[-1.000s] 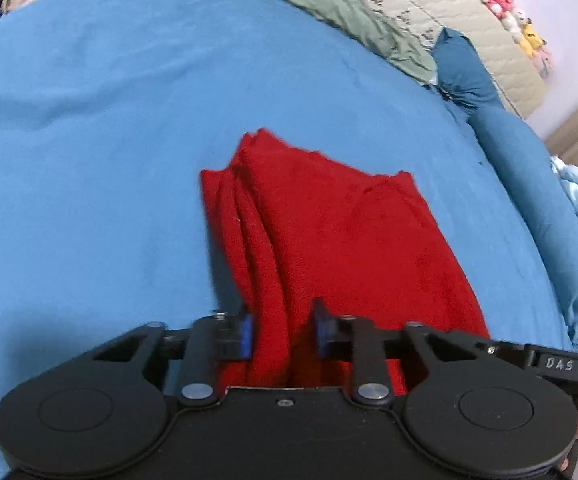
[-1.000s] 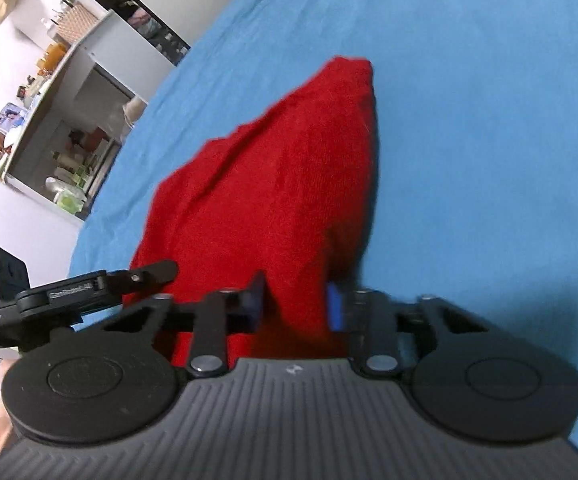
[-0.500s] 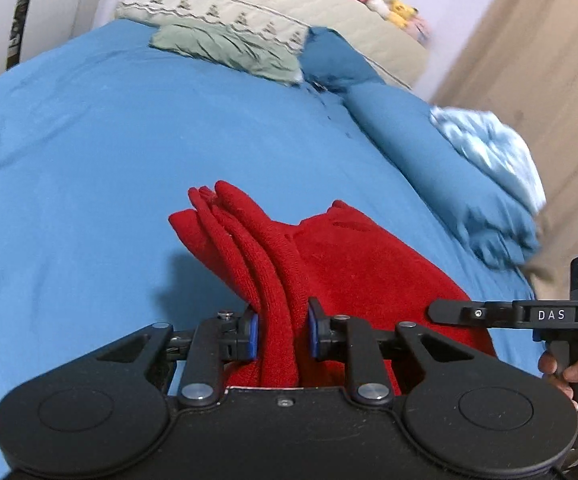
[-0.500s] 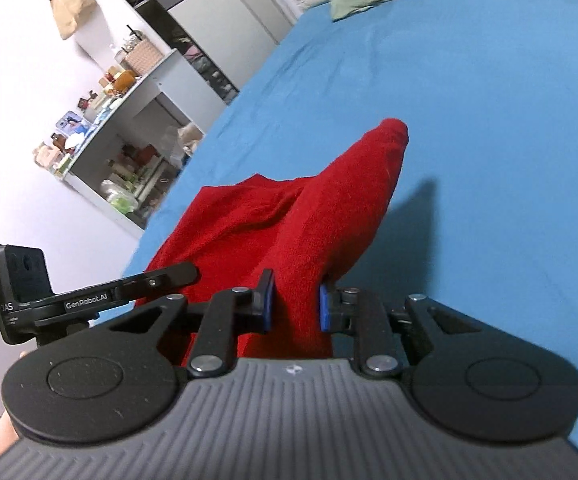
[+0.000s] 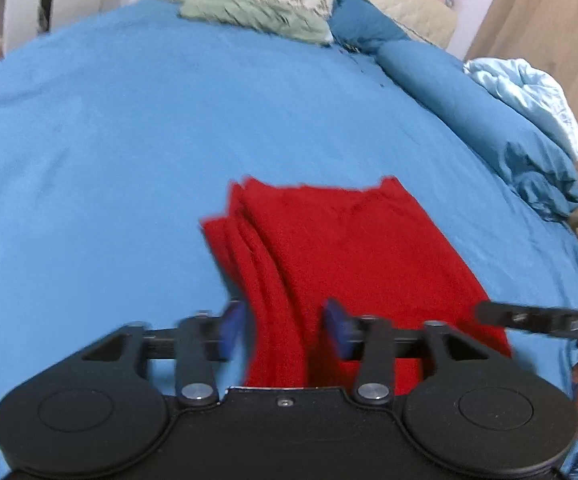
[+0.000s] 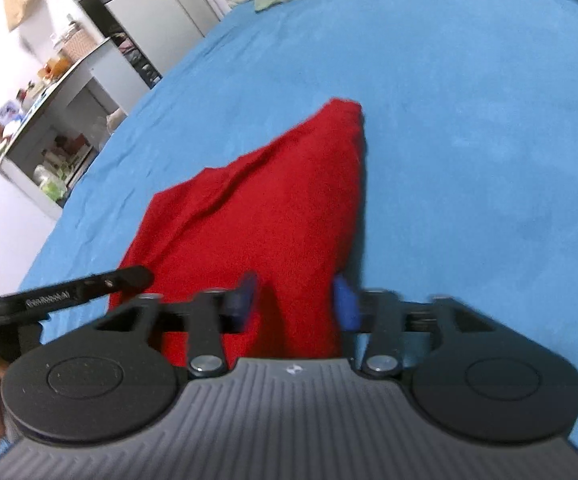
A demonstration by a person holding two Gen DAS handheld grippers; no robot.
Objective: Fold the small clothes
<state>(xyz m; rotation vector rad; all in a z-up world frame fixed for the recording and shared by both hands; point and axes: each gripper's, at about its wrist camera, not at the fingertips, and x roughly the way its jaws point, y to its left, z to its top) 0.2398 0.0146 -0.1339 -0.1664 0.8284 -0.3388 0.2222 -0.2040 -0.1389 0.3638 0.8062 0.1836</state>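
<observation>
Both claws stand released, jaws spread wide: the left gripper (image 5: 285,328) straddles the stacked folds at one near corner of the red cloth (image 5: 349,248), the right gripper (image 6: 295,300) straddles the other. That folded cloth lies flat on the blue bedsheet (image 5: 129,140), below a green garment (image 5: 253,16) near the headboard.

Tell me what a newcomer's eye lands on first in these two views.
The red cloth stands out first, folded and lying near the middle of the blue bedsheet. Next come the left gripper and right gripper, each open with a near edge of the cloth between its blue pads. Pillows line the bed's far side.
</observation>
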